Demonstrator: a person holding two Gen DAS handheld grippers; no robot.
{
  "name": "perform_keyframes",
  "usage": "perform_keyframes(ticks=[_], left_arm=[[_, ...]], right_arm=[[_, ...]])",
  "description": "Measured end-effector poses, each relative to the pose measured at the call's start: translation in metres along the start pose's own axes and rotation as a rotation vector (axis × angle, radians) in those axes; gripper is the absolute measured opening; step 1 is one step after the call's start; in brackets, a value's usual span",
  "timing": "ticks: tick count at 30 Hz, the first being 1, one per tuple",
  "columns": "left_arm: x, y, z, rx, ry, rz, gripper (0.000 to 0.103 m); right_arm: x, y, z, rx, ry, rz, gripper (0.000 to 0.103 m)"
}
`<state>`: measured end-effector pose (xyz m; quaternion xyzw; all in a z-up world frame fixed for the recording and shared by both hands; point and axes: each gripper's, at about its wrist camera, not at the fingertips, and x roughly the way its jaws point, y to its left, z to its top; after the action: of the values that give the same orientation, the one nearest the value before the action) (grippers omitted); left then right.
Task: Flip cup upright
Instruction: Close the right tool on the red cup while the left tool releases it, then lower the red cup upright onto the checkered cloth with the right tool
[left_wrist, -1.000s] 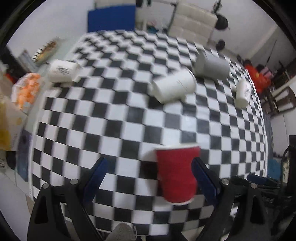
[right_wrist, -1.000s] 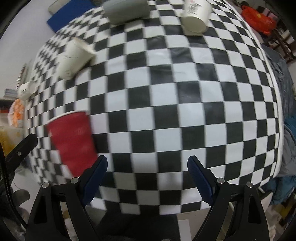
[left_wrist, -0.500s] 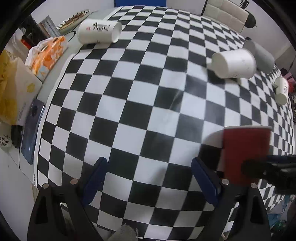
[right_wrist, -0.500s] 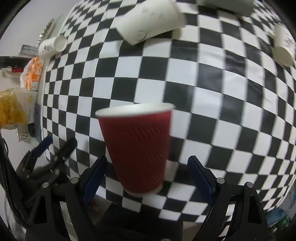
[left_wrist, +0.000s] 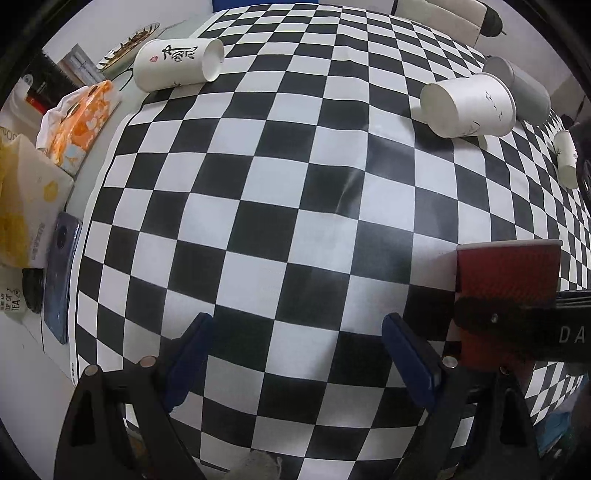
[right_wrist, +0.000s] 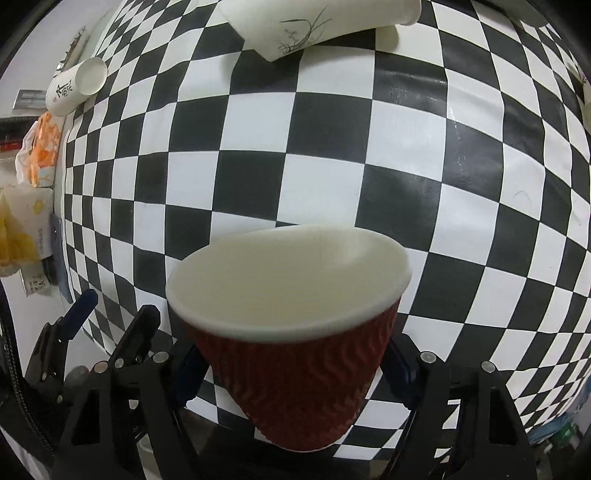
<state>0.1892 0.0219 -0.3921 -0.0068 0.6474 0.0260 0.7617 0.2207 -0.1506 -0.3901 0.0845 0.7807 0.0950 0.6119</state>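
Observation:
A red ribbed paper cup (right_wrist: 295, 373) with a white rim stands mouth-up on the checkered table near its front edge. My right gripper (right_wrist: 291, 373) is around it, blue pads against both sides. In the left wrist view the same cup (left_wrist: 506, 273) is at the right with the right gripper's black finger across it. My left gripper (left_wrist: 295, 358) is open and empty over the table, left of the cup.
Several white paper cups lie on their sides: one with black calligraphy (left_wrist: 177, 62) at the far left, one (left_wrist: 469, 105) at the far right, a grey one (left_wrist: 524, 88) behind it. Snack bags (left_wrist: 77, 118) and a phone (left_wrist: 61, 280) sit along the left edge.
My right gripper has moved in around the red cup and closed on it. My left gripper has drawn away to the left of the cup.

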Motion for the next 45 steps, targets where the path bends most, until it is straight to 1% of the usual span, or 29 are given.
perform_keyframes(ticks=[2, 6, 10, 12, 14, 16, 17, 19, 21, 24, 26, 27, 30, 33, 36, 41, 42, 44, 45], left_arm=[[0.000, -0.008, 0.006, 0.004, 0.000, 0.001, 0.093], [0.001, -0.012, 0.012, 0.015, -0.002, 0.000, 0.093], [0.001, -0.015, 0.019, 0.020, -0.002, -0.009, 0.093], [0.001, -0.016, 0.023, 0.021, -0.003, -0.013, 0.093], [0.001, -0.018, 0.027, 0.022, -0.004, -0.014, 0.093], [0.003, -0.020, 0.034, 0.019, -0.005, -0.016, 0.093], [0.004, -0.025, 0.044, 0.016, -0.003, -0.016, 0.093], [0.008, -0.023, 0.053, 0.013, -0.001, -0.016, 0.093], [0.013, -0.022, 0.057, 0.011, -0.004, -0.014, 0.093], [0.020, -0.019, 0.061, 0.010, -0.006, -0.012, 0.093], [0.025, -0.014, 0.067, 0.015, -0.008, -0.010, 0.093], [0.029, -0.009, 0.069, 0.018, -0.008, -0.010, 0.093], [0.033, -0.002, 0.061, 0.036, -0.010, -0.009, 0.093], [0.035, 0.002, 0.053, 0.047, -0.009, -0.008, 0.093], [0.037, 0.007, 0.048, 0.050, -0.007, -0.011, 0.093], [0.035, 0.013, 0.039, 0.066, -0.017, -0.021, 0.093], [0.032, 0.017, 0.029, 0.072, -0.020, -0.025, 0.093], [0.030, 0.018, 0.023, 0.082, -0.028, -0.028, 0.093], [0.026, 0.015, 0.018, 0.087, -0.035, -0.028, 0.093]], right_arm=[[-0.001, -0.003, -0.004, 0.003, -0.005, 0.003, 0.080], [-0.001, -0.010, -0.005, 0.021, -0.023, 0.010, 0.080], [-0.022, -0.029, -0.013, 0.046, -0.091, 0.023, 0.080], [-0.034, -0.036, -0.017, 0.058, -0.158, 0.034, 0.080], [-0.046, -0.042, -0.023, 0.069, -0.252, 0.047, 0.080], [-0.058, -0.048, -0.030, 0.078, -0.364, 0.056, 0.080], [-0.063, -0.052, -0.033, 0.085, -0.419, 0.065, 0.080], [-0.070, -0.060, -0.037, 0.102, -0.517, 0.081, 0.080], [-0.075, -0.065, -0.041, 0.110, -0.612, 0.079, 0.080], [-0.075, -0.065, -0.046, 0.106, -0.756, 0.043, 0.080], [-0.069, -0.058, -0.052, 0.103, -0.841, 0.022, 0.080], [-0.065, -0.052, -0.056, 0.099, -0.875, 0.001, 0.080], [-0.060, -0.043, -0.067, 0.091, -0.953, -0.060, 0.080], [-0.056, -0.034, -0.080, 0.076, -0.987, -0.111, 0.080], [-0.052, -0.029, -0.090, 0.062, -0.986, -0.139, 0.080], [-0.042, -0.023, -0.102, 0.062, -0.941, -0.164, 0.080], [-0.041, -0.022, -0.106, 0.062, -0.940, -0.167, 0.080], [-0.038, -0.020, -0.110, 0.062, -0.920, -0.168, 0.080], [-0.037, -0.020, -0.112, 0.065, -0.910, -0.165, 0.082]])
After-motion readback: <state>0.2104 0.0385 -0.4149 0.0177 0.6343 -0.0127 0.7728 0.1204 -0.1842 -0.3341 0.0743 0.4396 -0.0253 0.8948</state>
